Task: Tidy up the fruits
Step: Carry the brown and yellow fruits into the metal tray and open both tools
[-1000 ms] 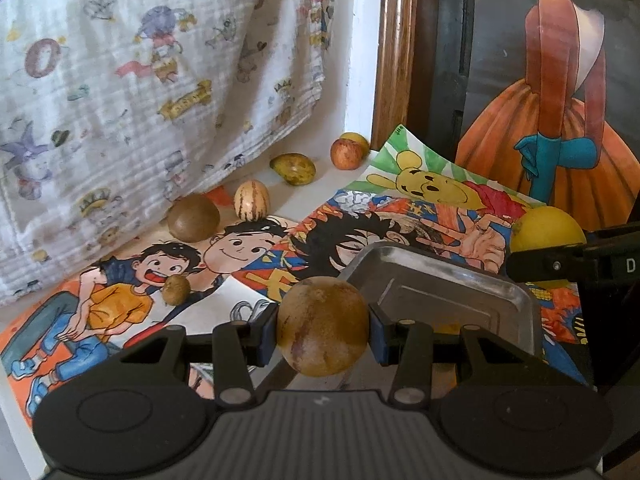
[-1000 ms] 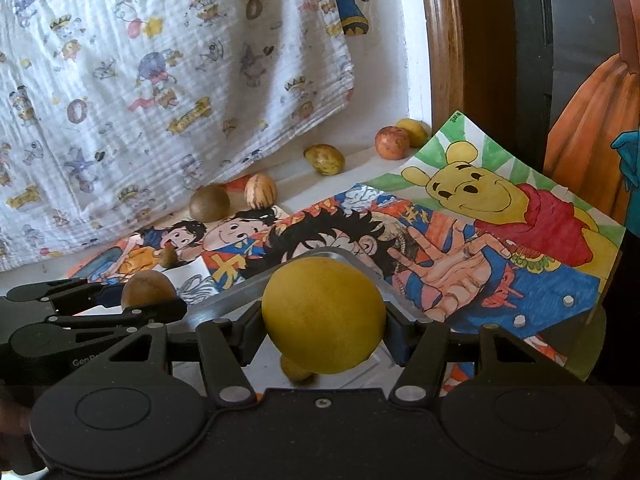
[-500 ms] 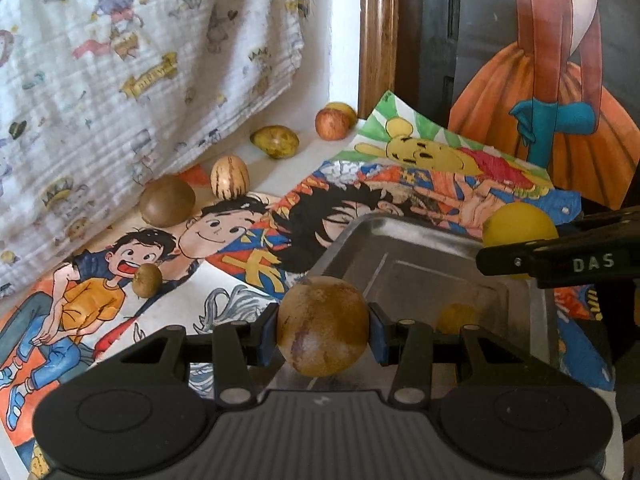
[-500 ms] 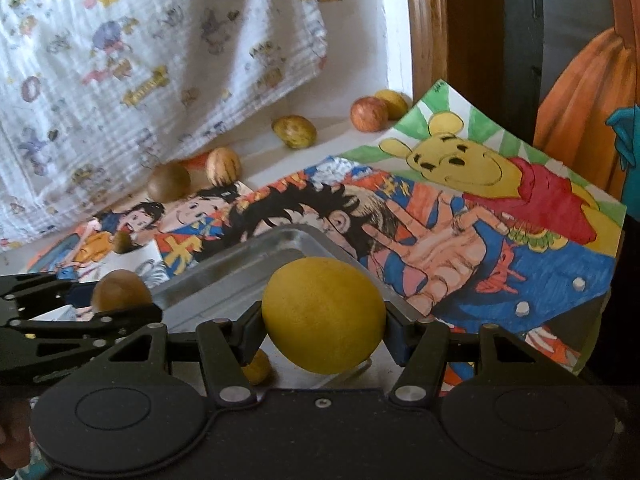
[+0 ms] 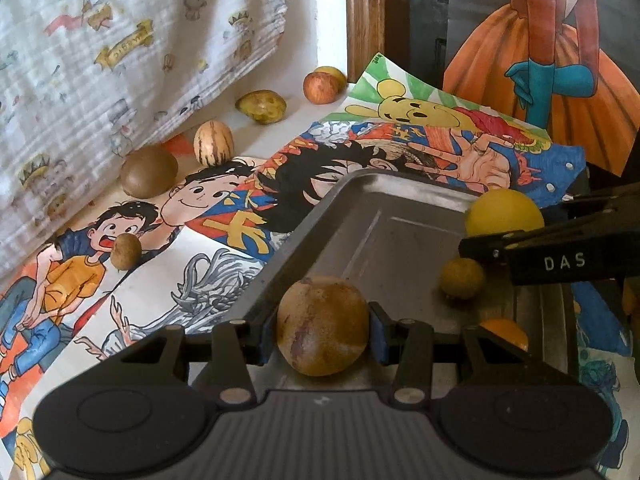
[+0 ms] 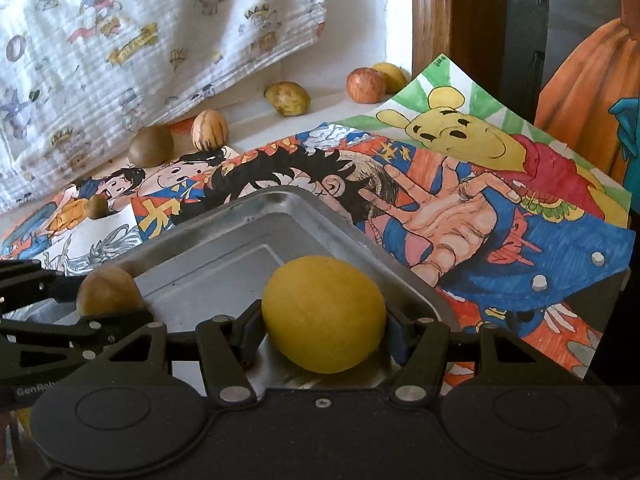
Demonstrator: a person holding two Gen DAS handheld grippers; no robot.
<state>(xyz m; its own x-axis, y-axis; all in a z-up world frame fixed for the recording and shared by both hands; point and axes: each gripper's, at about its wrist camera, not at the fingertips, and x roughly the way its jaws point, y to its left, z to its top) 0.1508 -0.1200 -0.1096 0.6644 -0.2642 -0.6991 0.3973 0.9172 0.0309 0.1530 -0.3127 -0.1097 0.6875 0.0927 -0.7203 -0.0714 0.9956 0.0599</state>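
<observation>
Fruits lie scattered along the back edge of the surface under a hanging printed cloth: a brown fruit, a striped one, a greenish one and a red apple. Nearer, the left gripper is clamped on a brown fruit over the metal tray's left rim. A small yellow fruit sits inside the tray. The right gripper grips a yellow fruit above the tray's right side.

The metal tray is showing a dull, brushed sheen, and the crinkled cloth is hanging soft and matt. The paper drawings are lying flat beside glossy wood trim.
</observation>
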